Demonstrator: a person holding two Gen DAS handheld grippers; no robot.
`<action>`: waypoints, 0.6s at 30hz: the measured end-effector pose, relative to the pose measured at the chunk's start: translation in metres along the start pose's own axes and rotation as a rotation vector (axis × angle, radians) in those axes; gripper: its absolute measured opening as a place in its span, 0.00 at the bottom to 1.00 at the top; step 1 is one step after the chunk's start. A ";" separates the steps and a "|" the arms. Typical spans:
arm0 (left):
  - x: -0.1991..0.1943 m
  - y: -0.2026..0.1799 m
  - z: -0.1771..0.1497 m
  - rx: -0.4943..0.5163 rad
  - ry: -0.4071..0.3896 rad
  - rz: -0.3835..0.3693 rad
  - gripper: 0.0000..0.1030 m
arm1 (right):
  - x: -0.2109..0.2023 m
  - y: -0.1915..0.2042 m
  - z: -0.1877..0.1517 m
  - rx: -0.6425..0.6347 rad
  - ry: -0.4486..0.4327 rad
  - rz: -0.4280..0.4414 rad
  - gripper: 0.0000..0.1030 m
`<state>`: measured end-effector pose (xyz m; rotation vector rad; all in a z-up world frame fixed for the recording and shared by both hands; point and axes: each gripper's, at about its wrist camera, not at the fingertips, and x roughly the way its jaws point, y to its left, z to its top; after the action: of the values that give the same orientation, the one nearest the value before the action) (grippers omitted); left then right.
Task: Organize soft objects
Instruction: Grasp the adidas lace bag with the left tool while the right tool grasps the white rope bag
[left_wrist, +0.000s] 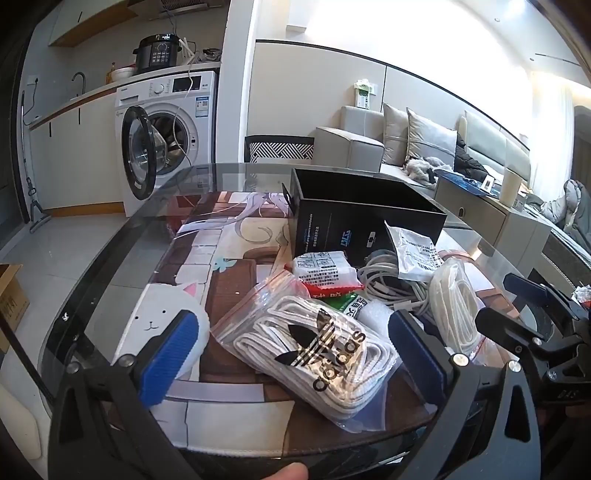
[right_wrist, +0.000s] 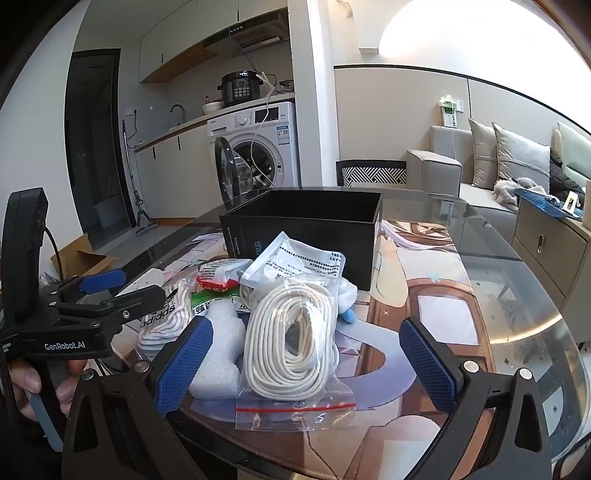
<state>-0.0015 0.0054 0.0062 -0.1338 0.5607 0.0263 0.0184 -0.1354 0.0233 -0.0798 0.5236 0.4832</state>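
Bags (right_wrist: 299, 339) piled before black box (right_wrist: 306, 225); hand-held grippers wide, empty.

A small open-plan flat is shown. A round glass-topped desk (left_wrist: 122, 236) fills the foreground, with an illustrated mat (left_wrist: 229, 236) laid under the glass. Behind it, a white washing machine (left_wrist: 177, 122) is built in below a kitchen counter (left_wrist: 88, 94), its round door (left_wrist: 138, 151) swung open. A black pressure cooker (left_wrist: 157, 53) is set on top. A tap (left_wrist: 79, 79) and wall cupboards (right_wrist: 173, 33) are seen further left. The floor (left_wrist: 55, 247) is laid with pale tiles. To the right, a grey sofa (right_wrist: 443, 173) with cushions (right_wrist: 521, 155) is placed against a pale panelled wall (right_wrist: 399, 110). Strong daylight is cast from the upper right.
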 end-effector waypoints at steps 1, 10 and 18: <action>0.000 0.000 0.001 -0.001 0.000 -0.003 1.00 | 0.000 0.000 0.000 0.000 -0.005 0.001 1.00; 0.005 -0.005 0.002 0.022 0.020 0.023 1.00 | -0.003 0.002 -0.001 -0.007 0.003 -0.003 1.00; 0.015 -0.006 0.000 -0.006 0.073 0.027 1.00 | 0.000 0.002 -0.001 -0.003 -0.002 0.000 1.00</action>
<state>0.0121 -0.0010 -0.0011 -0.1337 0.6354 0.0491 0.0168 -0.1337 0.0223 -0.0817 0.5209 0.4840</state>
